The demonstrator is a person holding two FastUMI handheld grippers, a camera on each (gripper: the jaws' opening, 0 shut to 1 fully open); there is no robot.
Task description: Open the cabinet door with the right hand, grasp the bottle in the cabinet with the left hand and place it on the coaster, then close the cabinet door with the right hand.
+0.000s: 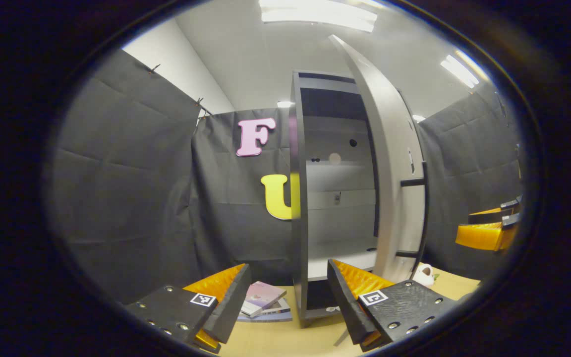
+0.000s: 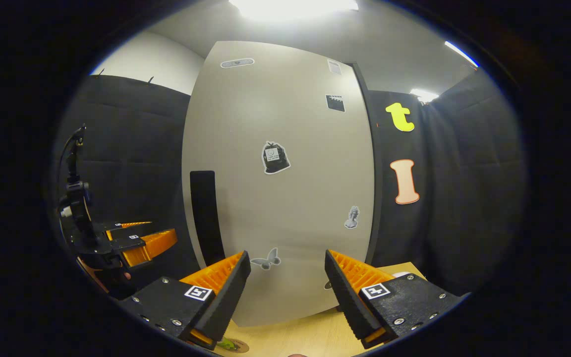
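left gripper view: the left gripper hangs released before the tall grey cabinet, its grey door swung wide ahead-right; the bottle can't be made out. the right gripper, also released, faces that door.

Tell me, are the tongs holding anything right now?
No. The left tongs and the right tongs are both open and empty, near the open cabinet door.

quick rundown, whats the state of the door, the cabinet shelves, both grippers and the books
cabinet door: swung partly open
cabinet: visible shelves look bare, no bottle seen
left gripper: open, holding nothing
right gripper: open, holding nothing, facing the door's front
books: stacked flat on the table beside the cabinet
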